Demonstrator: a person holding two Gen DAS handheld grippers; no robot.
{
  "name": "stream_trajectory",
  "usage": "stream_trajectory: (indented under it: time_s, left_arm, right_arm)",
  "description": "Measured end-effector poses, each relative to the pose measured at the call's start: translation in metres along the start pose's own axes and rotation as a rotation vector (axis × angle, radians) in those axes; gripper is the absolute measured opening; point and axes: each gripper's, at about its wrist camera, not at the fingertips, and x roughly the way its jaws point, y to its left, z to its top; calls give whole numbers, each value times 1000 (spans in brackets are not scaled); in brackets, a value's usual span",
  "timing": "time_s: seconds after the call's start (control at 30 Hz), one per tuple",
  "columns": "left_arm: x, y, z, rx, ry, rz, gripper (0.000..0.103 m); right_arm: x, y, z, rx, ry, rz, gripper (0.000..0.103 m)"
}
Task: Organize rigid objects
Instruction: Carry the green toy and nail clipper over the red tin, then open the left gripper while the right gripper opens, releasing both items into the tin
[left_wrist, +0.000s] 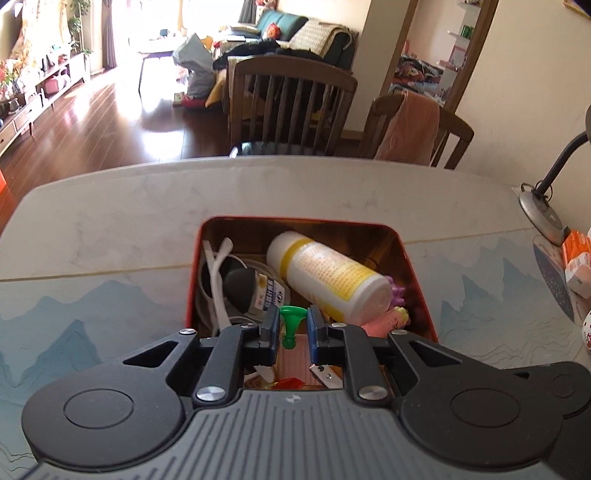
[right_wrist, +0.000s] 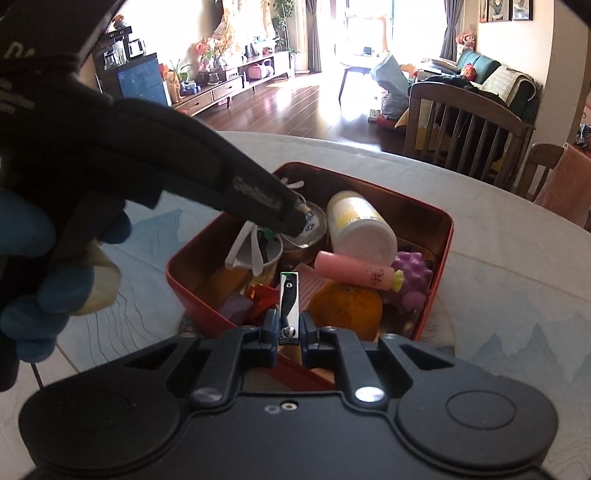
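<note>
Clutter fills one red box (right_wrist: 439, 236) on the marble table (left_wrist: 147, 206). At the box's left, the left gripper (left_wrist: 292, 326) is clamped on one green plastic piece (left_wrist: 289, 325). Over the near rim, the right gripper (right_wrist: 289, 326) pinches one nail clipper (right_wrist: 288, 295). Inside lie one white bottle (right_wrist: 360, 225), one pink tube (right_wrist: 351, 271), one orange (right_wrist: 345, 308) and, at the right wall, one purple toy (right_wrist: 413, 275).
</note>
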Motion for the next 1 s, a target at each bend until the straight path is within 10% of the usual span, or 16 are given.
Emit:
stream_trajectory:
  time_s: [1.0]
  left_arm:
    - [16, 8, -22, -25, 104, -7, 16]
  right_arm:
    - [-13, -17, -3, 139, -14, 6, 33]
